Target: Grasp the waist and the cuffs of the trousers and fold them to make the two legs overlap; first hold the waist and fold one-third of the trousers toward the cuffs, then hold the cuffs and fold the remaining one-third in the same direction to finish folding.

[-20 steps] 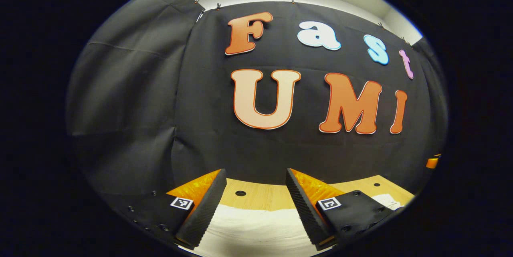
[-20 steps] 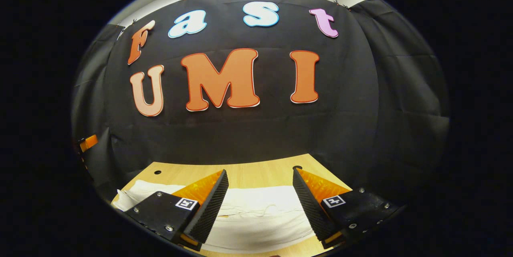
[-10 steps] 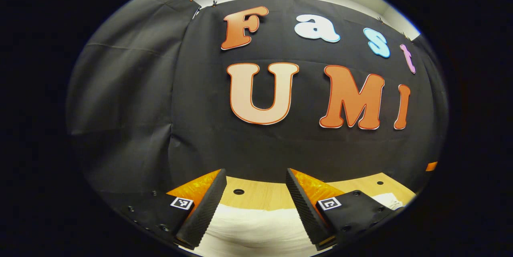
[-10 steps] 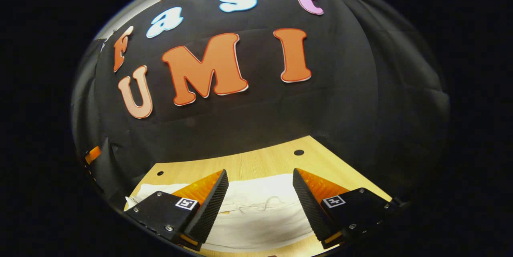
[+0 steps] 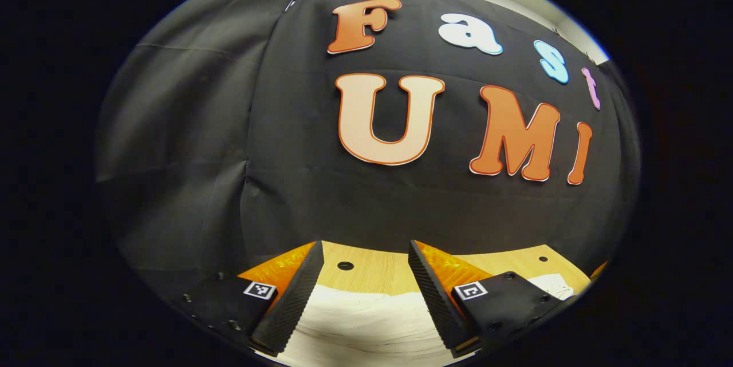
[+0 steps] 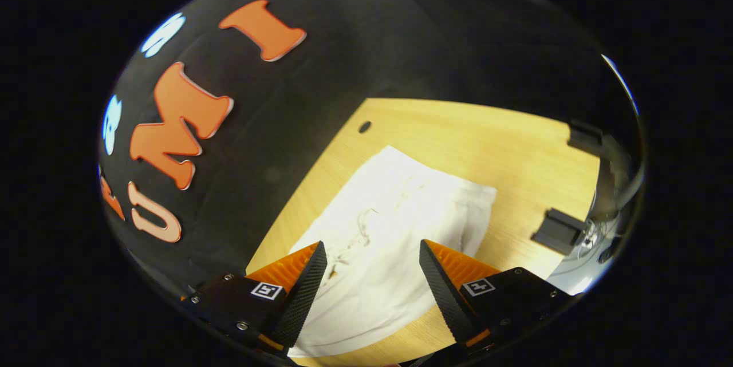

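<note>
Clearly the white trousers [image 6: 389, 224] lie flat on the pale wooden desk [image 6: 515, 143], their long axis running away from the right gripper [image 6: 372, 281], which hangs over the near end with jaws open and empty. Likewise the left gripper [image 5: 363, 292] hovers open-jawed above soft, lightly creased cloth [image 5: 366, 321]. A drawstring marks the waist, so the right looks nearer it.

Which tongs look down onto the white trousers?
The right tongs: their view shows the trousers from above; the left tongs face the wall.
</note>
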A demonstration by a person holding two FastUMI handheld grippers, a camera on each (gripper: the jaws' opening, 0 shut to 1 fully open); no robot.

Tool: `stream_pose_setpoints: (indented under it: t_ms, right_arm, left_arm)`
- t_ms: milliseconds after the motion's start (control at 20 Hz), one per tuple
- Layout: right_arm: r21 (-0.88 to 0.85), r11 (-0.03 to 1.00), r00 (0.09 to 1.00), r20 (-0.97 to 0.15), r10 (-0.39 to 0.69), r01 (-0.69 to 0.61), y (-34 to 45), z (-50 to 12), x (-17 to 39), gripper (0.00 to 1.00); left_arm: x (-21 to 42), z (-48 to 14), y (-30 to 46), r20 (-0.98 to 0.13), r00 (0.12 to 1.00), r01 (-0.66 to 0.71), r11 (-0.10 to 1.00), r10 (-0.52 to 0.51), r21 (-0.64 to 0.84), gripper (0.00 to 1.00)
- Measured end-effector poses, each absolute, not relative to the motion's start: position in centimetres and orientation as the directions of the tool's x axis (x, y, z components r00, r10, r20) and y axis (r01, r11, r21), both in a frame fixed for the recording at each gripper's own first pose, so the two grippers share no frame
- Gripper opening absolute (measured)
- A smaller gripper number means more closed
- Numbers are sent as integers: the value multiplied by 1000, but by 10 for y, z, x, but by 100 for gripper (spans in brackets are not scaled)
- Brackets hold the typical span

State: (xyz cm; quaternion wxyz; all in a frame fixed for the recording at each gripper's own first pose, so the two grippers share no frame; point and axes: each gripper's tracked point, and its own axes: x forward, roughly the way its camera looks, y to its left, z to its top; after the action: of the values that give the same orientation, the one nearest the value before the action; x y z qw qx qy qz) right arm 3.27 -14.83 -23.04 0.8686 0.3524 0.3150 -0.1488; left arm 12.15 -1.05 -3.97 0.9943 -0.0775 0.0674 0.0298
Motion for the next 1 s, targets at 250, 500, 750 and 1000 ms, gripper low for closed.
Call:
stream_pose_setpoints:
  t_ms: [250, 500, 750, 1000]
  right_arm:
    - [515, 596, 664, -747, -41, 616, -169, -283, 4, 98]
    - [518, 525, 626, -779, -36, 675, -178, -313, 11, 98]
    - [519, 475, 609, -792, -46, 710, -183, -327, 24, 99]
    - [468, 501, 573, -817, -70, 728, -190, -336, 32, 98]
  left_arm:
    - [121, -50, 14, -156, 985, -103, 984, 80, -146, 97]
    - [116, -57, 35, -170, 979, -135, 981, 111, -139, 97]
    - [109, -65, 55, -186, 971, -175, 978, 152, -114, 97]
    - [104, -71, 71, -199, 962, -212, 971, 187, -112, 96]
